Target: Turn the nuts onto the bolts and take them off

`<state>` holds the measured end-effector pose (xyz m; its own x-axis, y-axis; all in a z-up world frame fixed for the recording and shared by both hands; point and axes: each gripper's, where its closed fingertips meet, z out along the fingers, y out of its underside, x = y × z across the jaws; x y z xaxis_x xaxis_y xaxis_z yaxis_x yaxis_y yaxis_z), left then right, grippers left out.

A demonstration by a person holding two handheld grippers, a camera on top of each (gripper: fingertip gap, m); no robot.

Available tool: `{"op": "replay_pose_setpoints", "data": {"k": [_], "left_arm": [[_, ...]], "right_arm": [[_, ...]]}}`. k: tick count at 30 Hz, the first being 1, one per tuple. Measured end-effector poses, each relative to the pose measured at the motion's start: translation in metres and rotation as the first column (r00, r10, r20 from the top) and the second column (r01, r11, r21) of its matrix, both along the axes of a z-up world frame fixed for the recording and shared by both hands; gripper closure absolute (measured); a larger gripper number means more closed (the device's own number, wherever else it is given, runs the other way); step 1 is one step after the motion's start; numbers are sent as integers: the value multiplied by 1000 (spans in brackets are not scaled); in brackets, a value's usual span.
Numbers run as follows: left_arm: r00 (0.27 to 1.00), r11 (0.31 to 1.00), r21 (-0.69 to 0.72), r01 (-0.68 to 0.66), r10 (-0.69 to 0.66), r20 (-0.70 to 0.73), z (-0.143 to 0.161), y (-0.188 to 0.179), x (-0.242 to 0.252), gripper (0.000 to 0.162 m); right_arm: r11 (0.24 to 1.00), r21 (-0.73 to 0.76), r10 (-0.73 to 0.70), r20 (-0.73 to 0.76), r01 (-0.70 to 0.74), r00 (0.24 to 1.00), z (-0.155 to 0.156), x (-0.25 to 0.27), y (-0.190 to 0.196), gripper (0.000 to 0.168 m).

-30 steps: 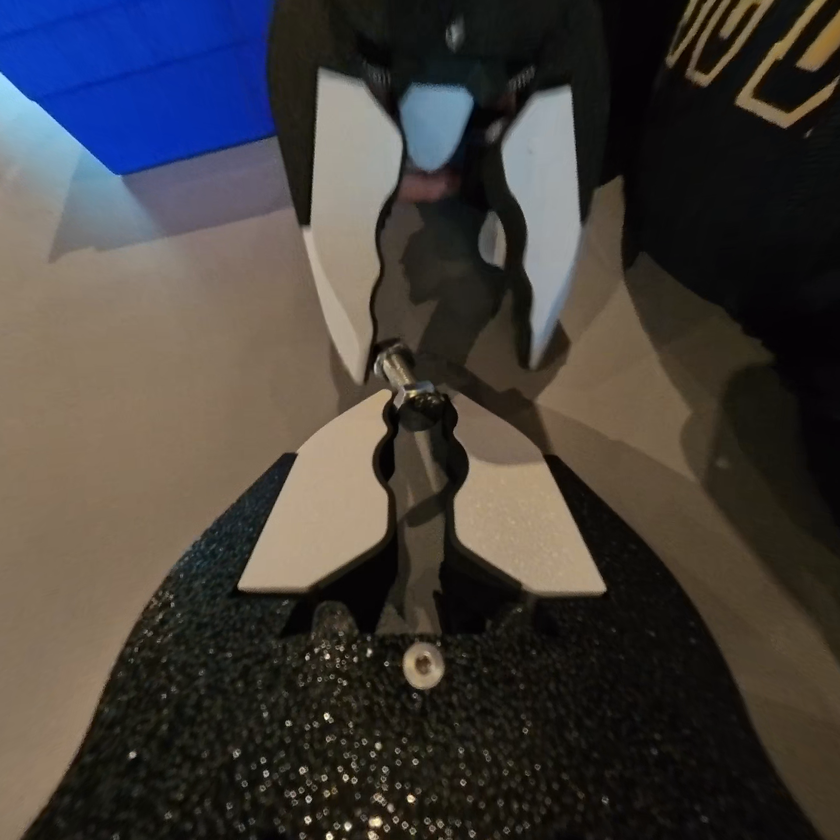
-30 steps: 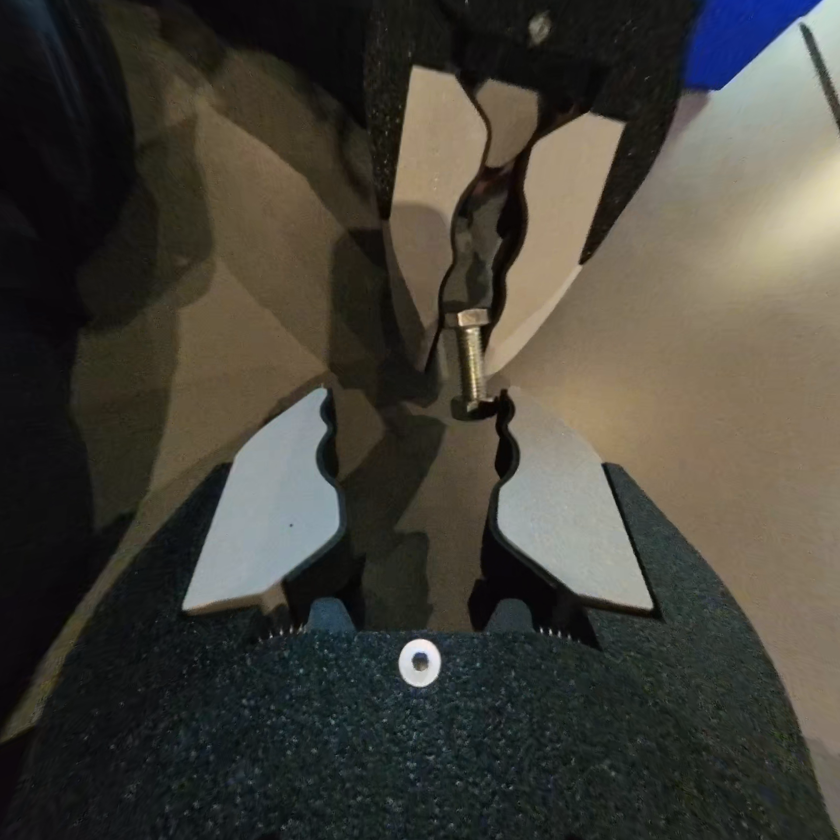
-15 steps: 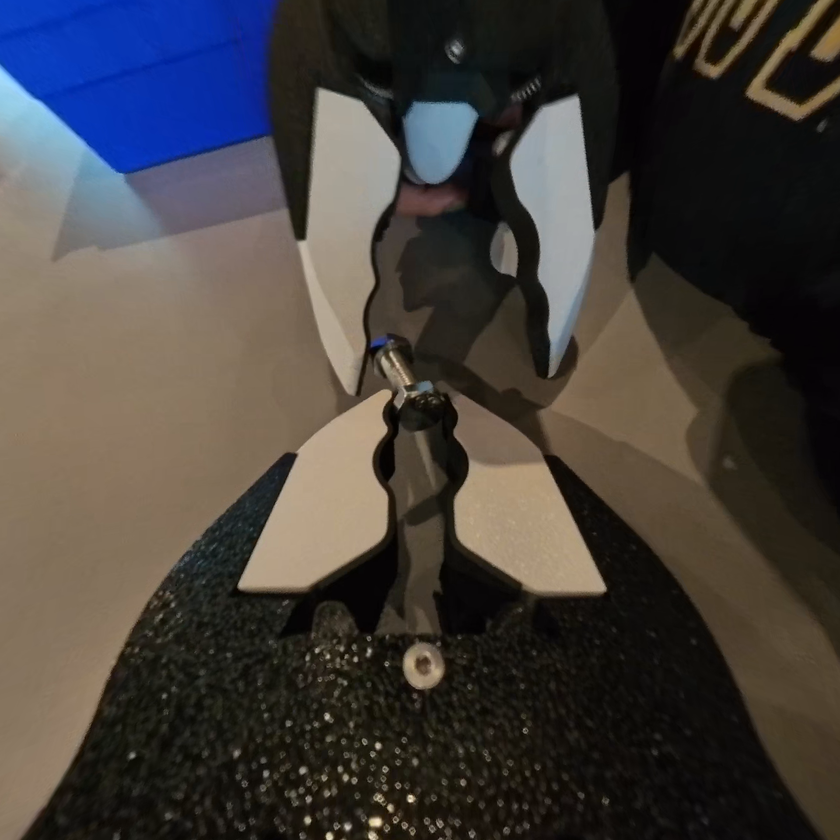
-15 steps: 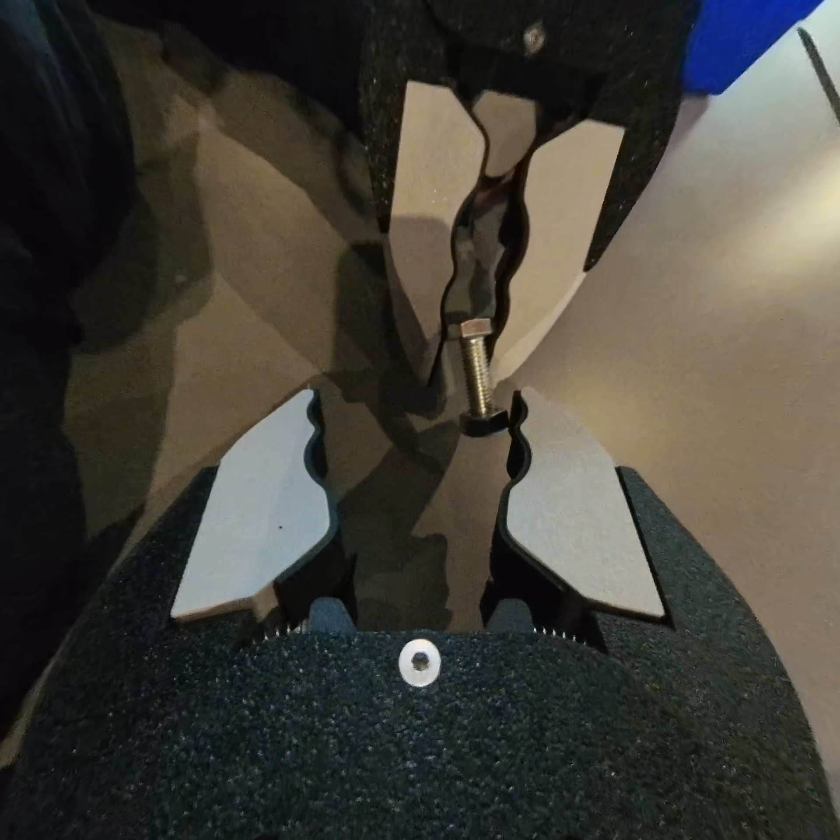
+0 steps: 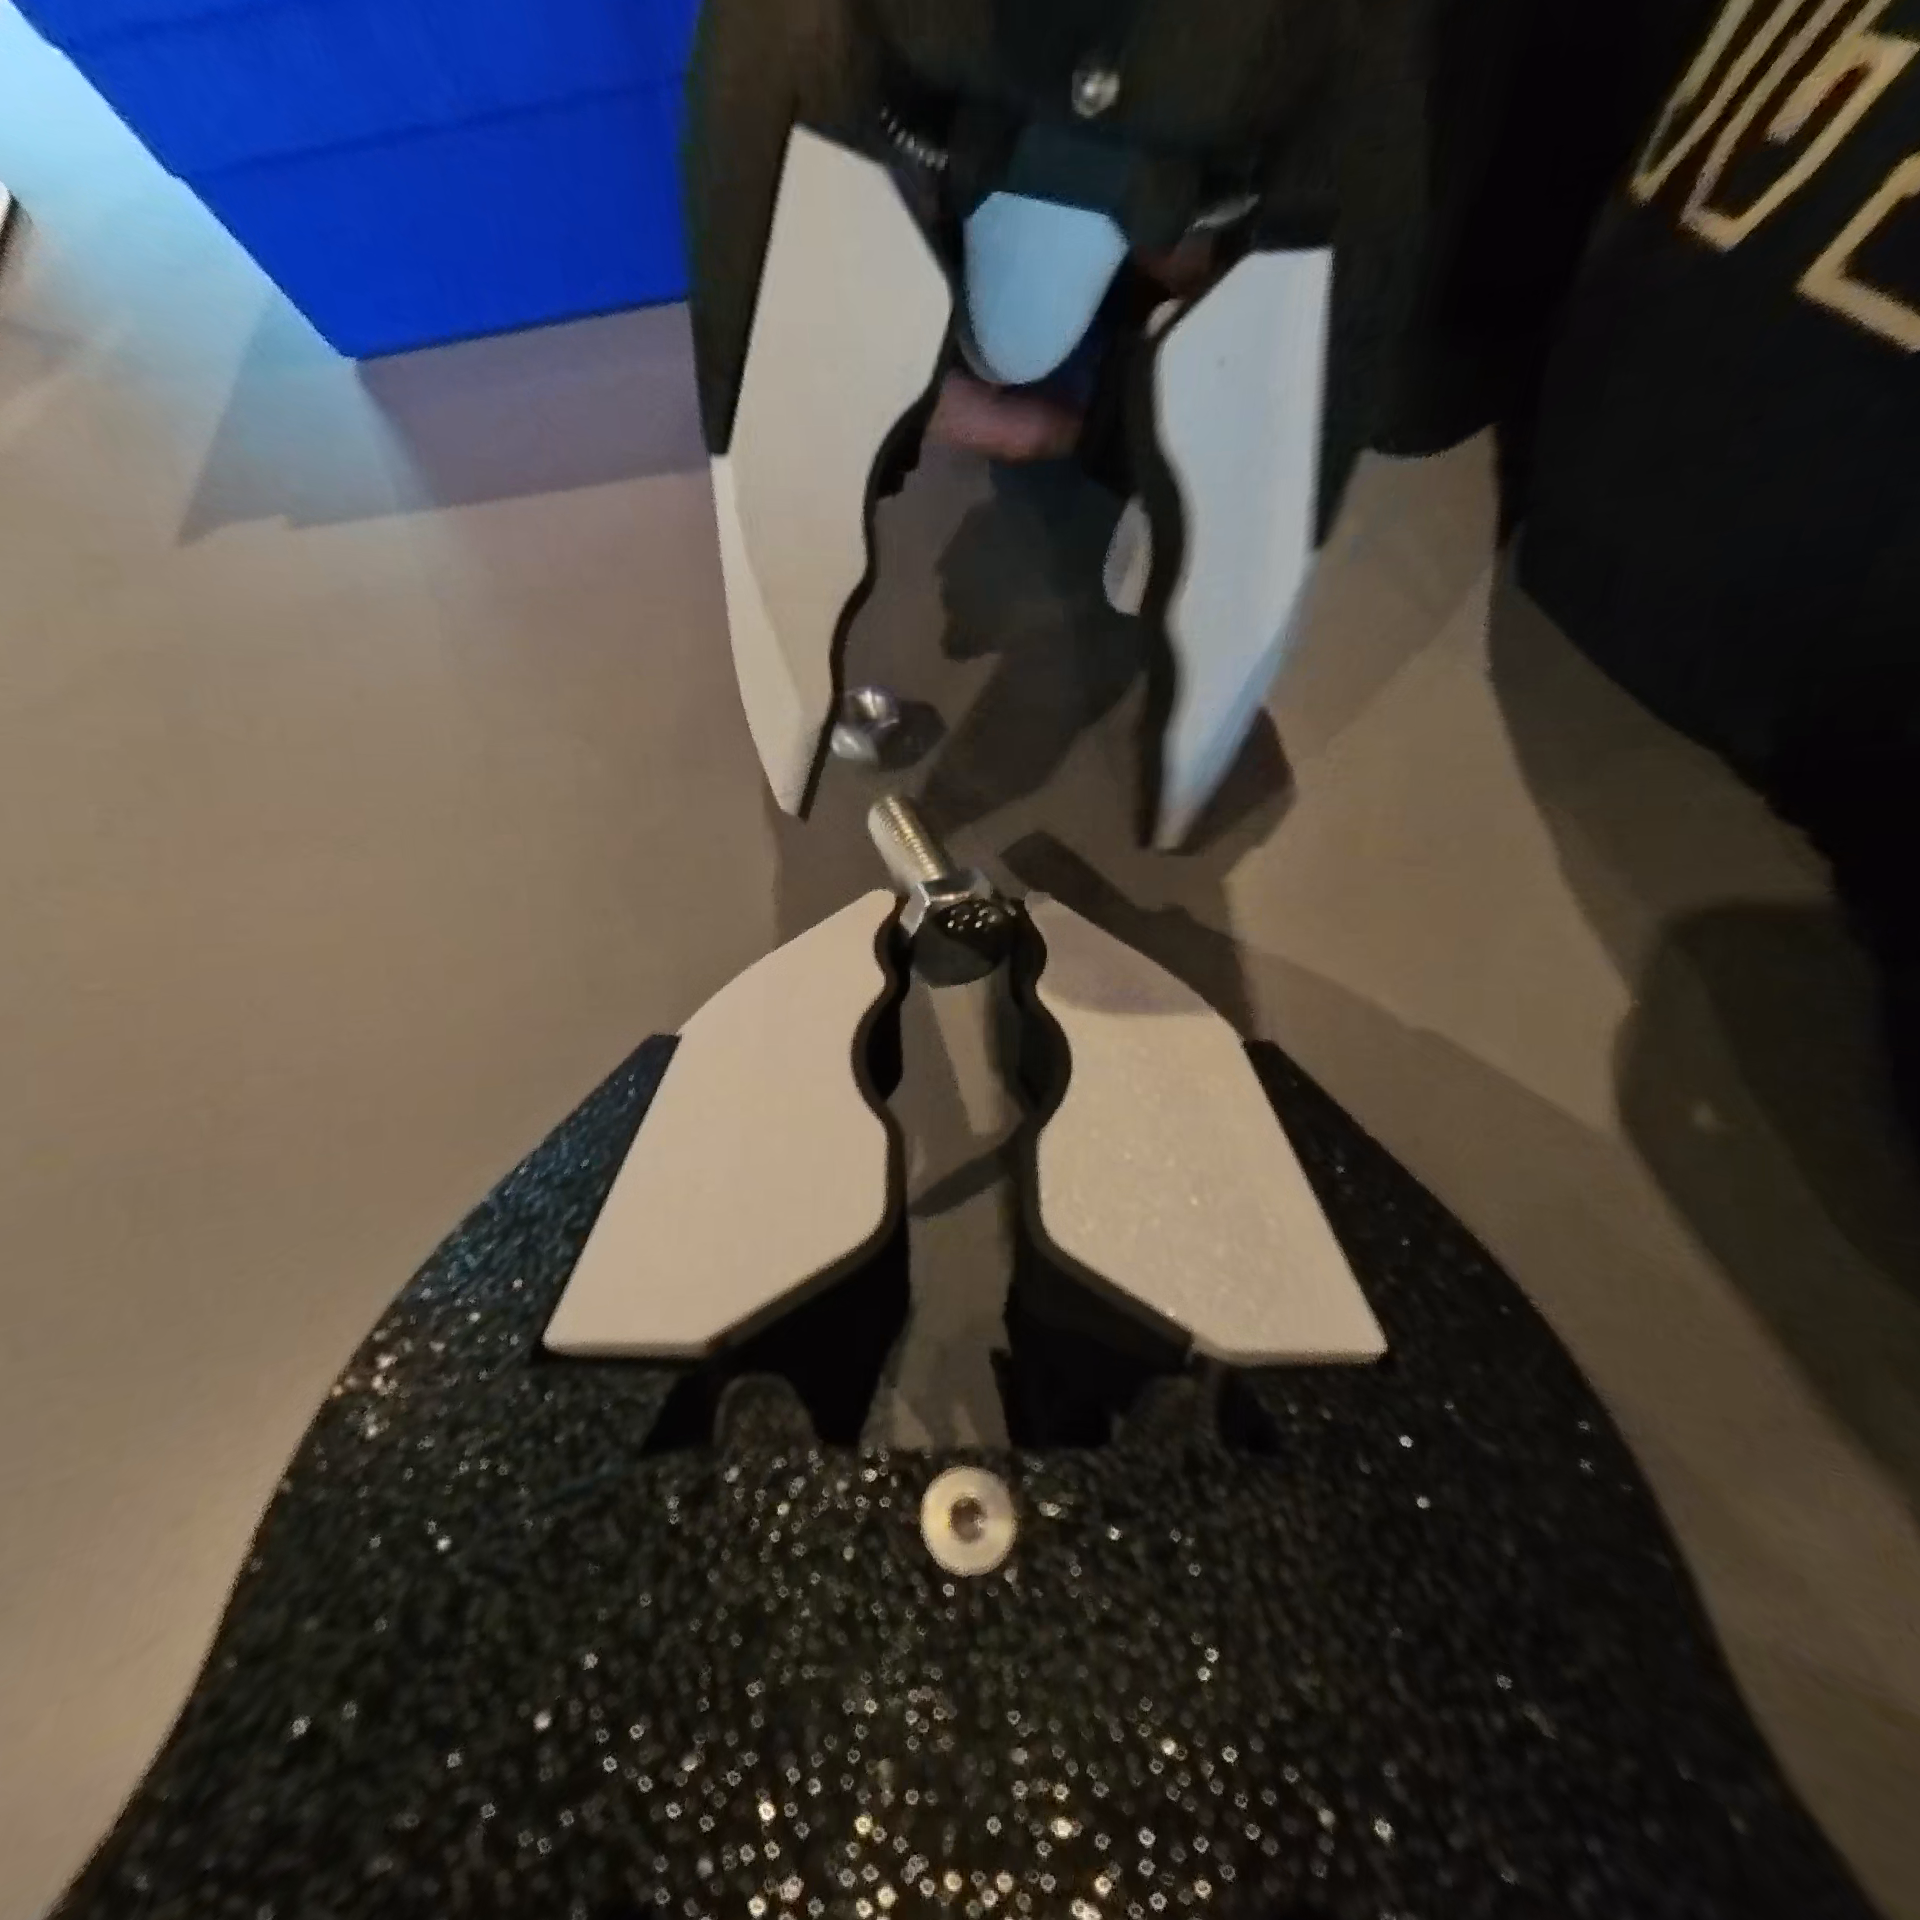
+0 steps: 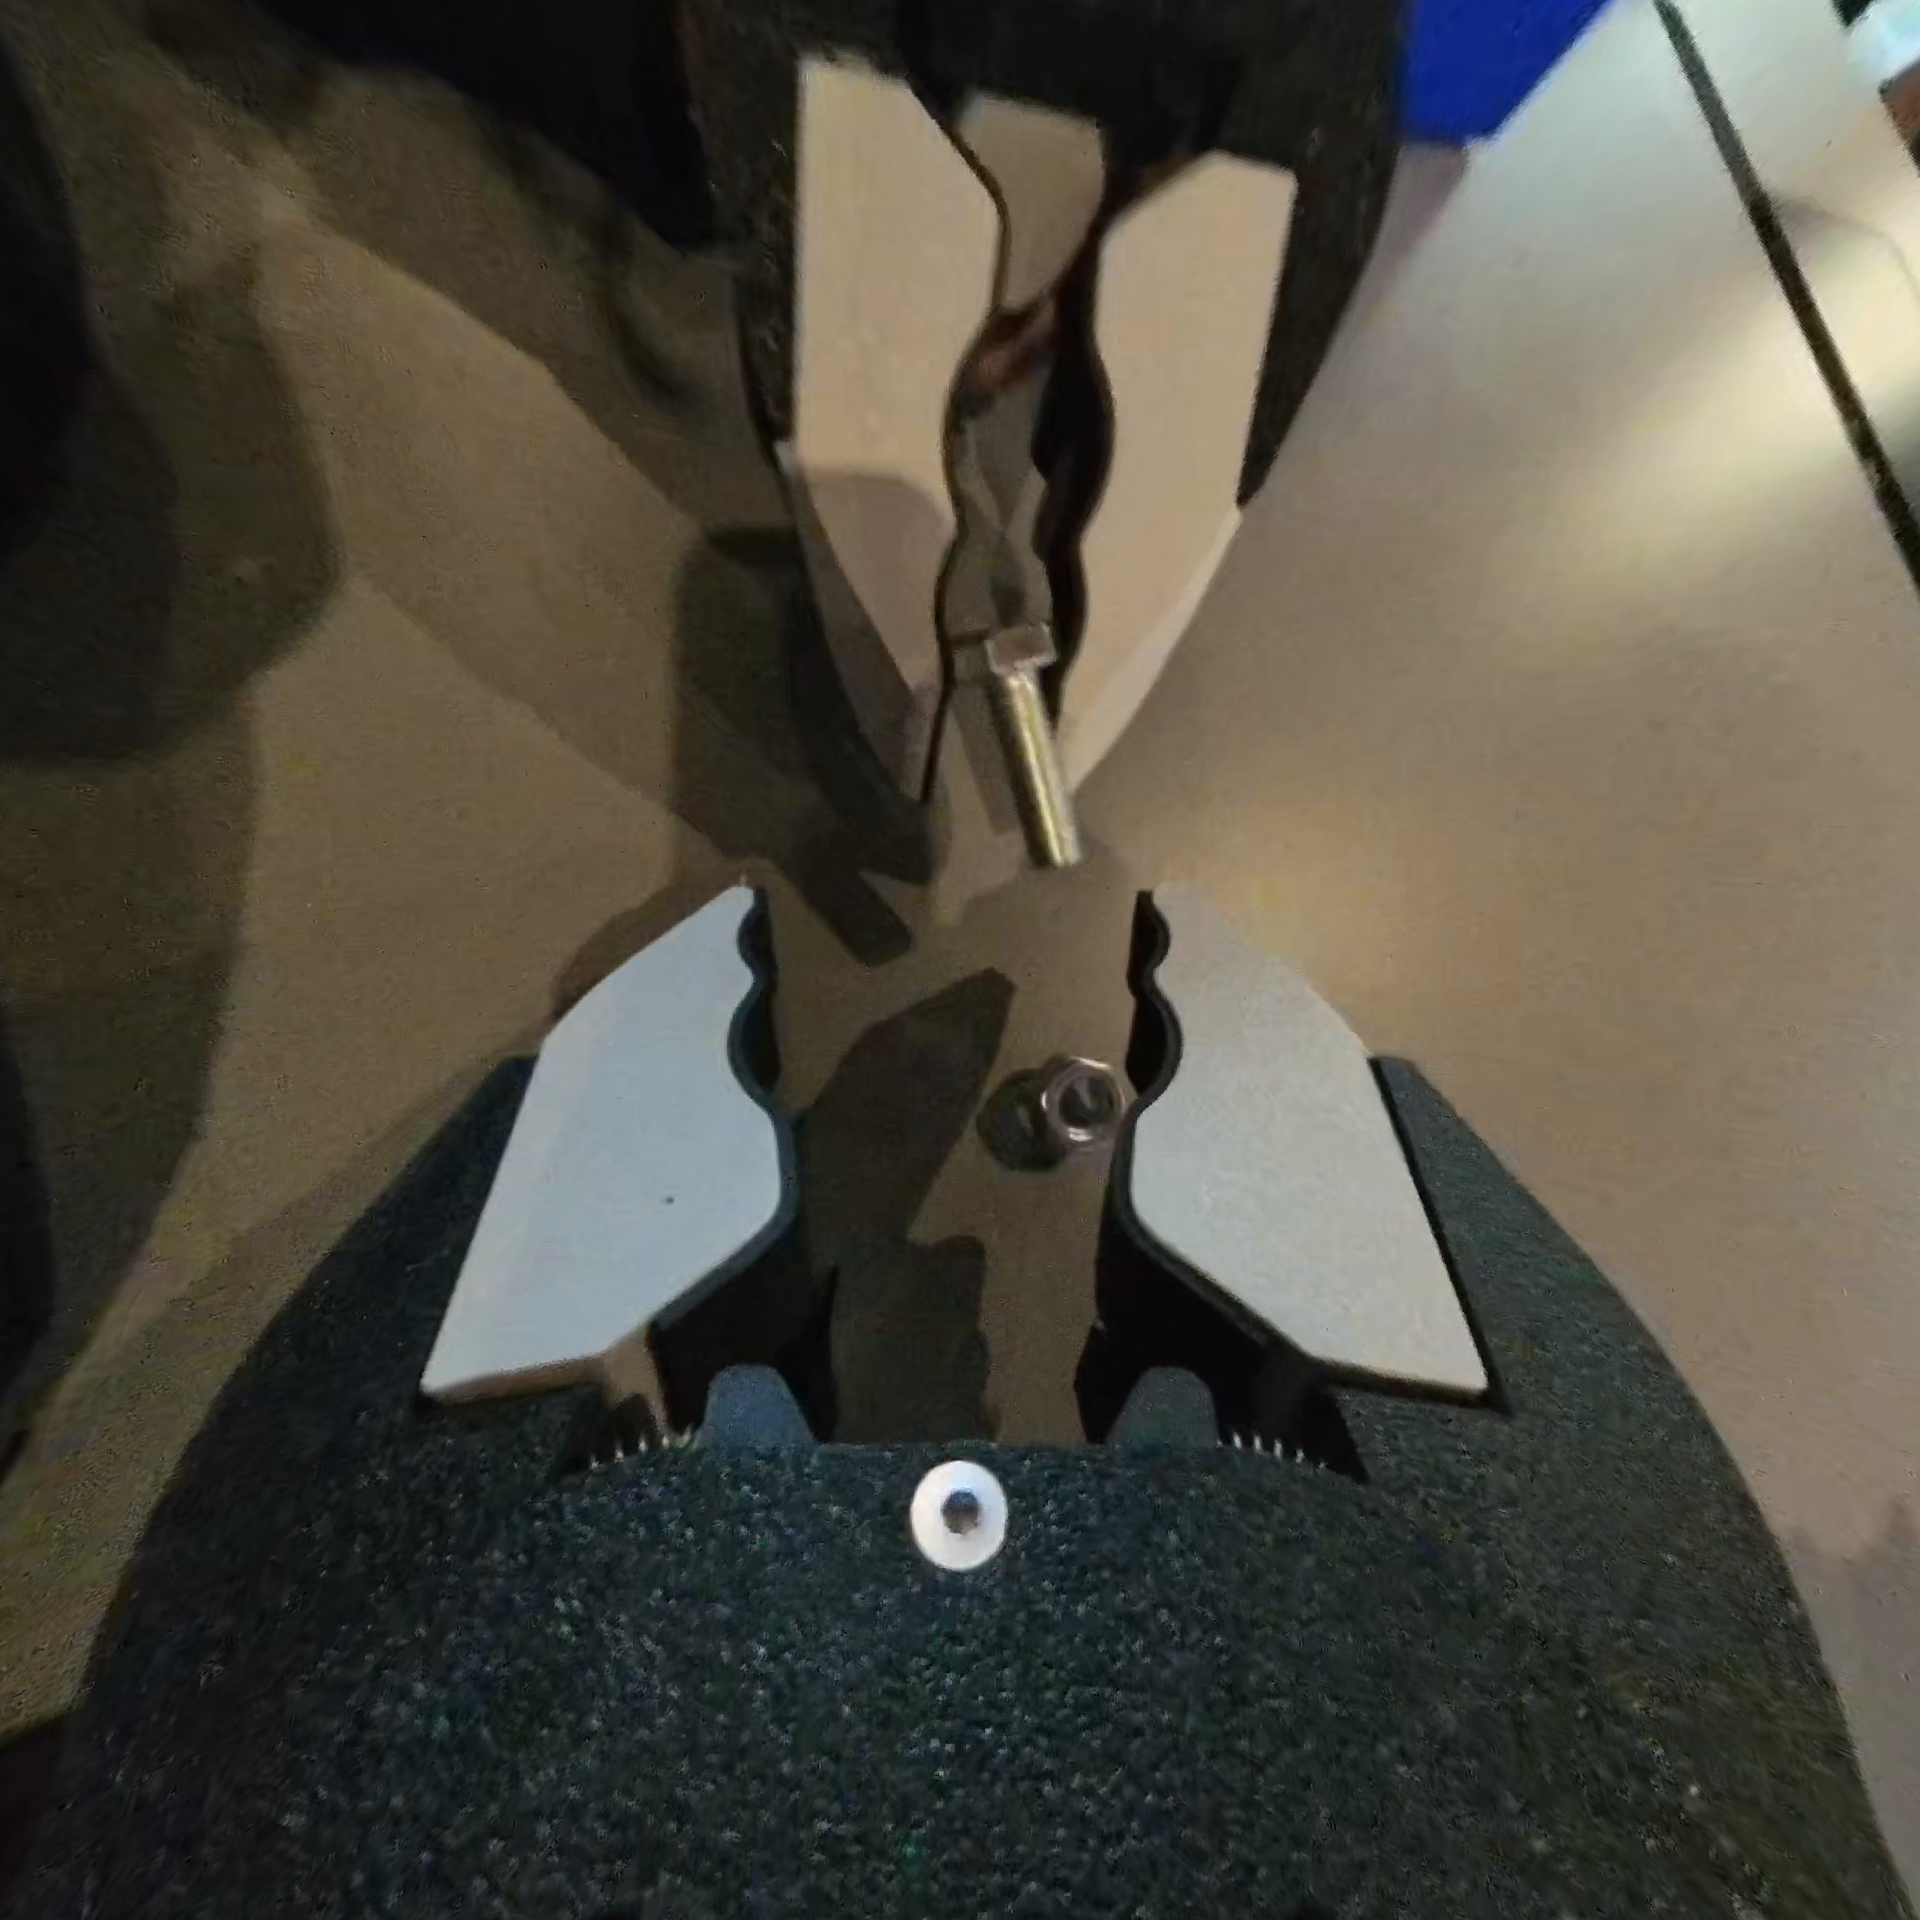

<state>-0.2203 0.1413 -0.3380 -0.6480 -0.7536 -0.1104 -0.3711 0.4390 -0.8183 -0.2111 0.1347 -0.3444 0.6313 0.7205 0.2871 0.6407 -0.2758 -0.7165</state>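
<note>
Steel parts number two before us: one bolt [image 5: 940, 894] and one nut [image 6: 1051, 1104]. We also count two grippers, one blue bin [image 5: 416, 156] at the far edge, and one beige tabletop [image 5: 312, 831] under it all.

Our left gripper [image 5: 956, 940] is clenched on the bolt's hexagonal head, right at its fingertips, so the threaded shank juts forward and slightly left toward the other tool. The bolt is short, bright silver, with small marks stamped into the head face.

Our right gripper [image 6: 940, 904] stands with its jaws released and grasps nothing. The nut lies flat on the table between its two fingers, close against the right one, hole facing up, dark and a little blurred. From the left wrist view it sits just beside one grey finger [image 5: 779, 623] of the right gripper, apart from the shank's tip.

Half a second ago the nut sat on the end of the shank; now it is off and the thread is bare.
</note>
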Motion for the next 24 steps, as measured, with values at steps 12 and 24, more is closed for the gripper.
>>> {"op": "replay_pose_setpoints", "data": {"k": [12,24], "left_arm": [[990,993,-81,-85,94,108,20,12,6,144],[992,994,-80,-78,86,93,18,11,6,144]], "right_arm": [[959,-105,-273,-106,262,956,7,45,6,130],[923,-262,-306,-55,282,950,-11,58,-14,145]]}}
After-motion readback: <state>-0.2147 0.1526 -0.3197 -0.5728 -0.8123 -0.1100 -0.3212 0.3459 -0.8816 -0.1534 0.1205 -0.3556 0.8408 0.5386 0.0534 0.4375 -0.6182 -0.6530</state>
